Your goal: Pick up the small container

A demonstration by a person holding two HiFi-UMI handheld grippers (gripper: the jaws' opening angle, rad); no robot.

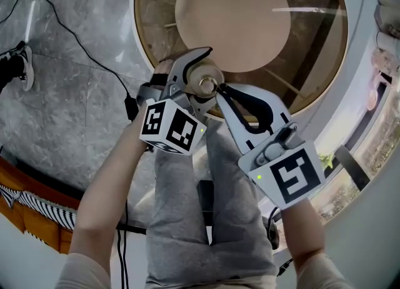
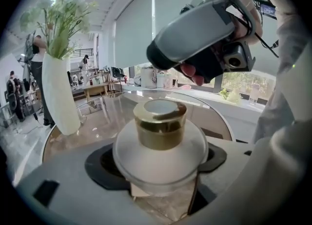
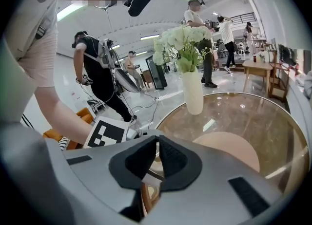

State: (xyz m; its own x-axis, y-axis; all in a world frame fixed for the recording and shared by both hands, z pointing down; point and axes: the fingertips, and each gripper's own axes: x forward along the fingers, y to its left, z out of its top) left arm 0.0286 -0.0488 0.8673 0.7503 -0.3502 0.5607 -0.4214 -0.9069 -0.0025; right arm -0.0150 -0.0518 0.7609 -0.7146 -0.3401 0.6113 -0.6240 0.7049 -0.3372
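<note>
Where the small container [image 1: 205, 85] sits: between the jaws of the left gripper [image 1: 205, 76], over the rim of the round glass table [image 1: 315, 50] at the table's 7 o'clock in the head view.
Left gripper: we see it clamped on the container's frosted body, a black pad on each side, with the gold lid [image 2: 160, 121] upright above them.
Right gripper [image 3: 157, 143]: its jaws are pressed together with nothing between them. In the head view its tip lies just beside the container at 3 o'clock, and we cannot tell whether they touch.
Hidden: the jaws cover the container's base, so we cannot say whether it rests on the glass or hangs clear of it.
Hands: mostly covered in the head view by the left marker cube [image 1: 172, 125] and the right marker cube [image 1: 294, 176]. The forearms are cut off at the bottom edge.
Table: the tan base [image 1: 234, 19] shows through the glass, and the far rim is cut off at 12 o'clock.
Vase [image 3: 192, 92]: white, with flowers, standing on the table at 12 o'clock in the right gripper view.
Background: the standing people are too small to make out.
</note>
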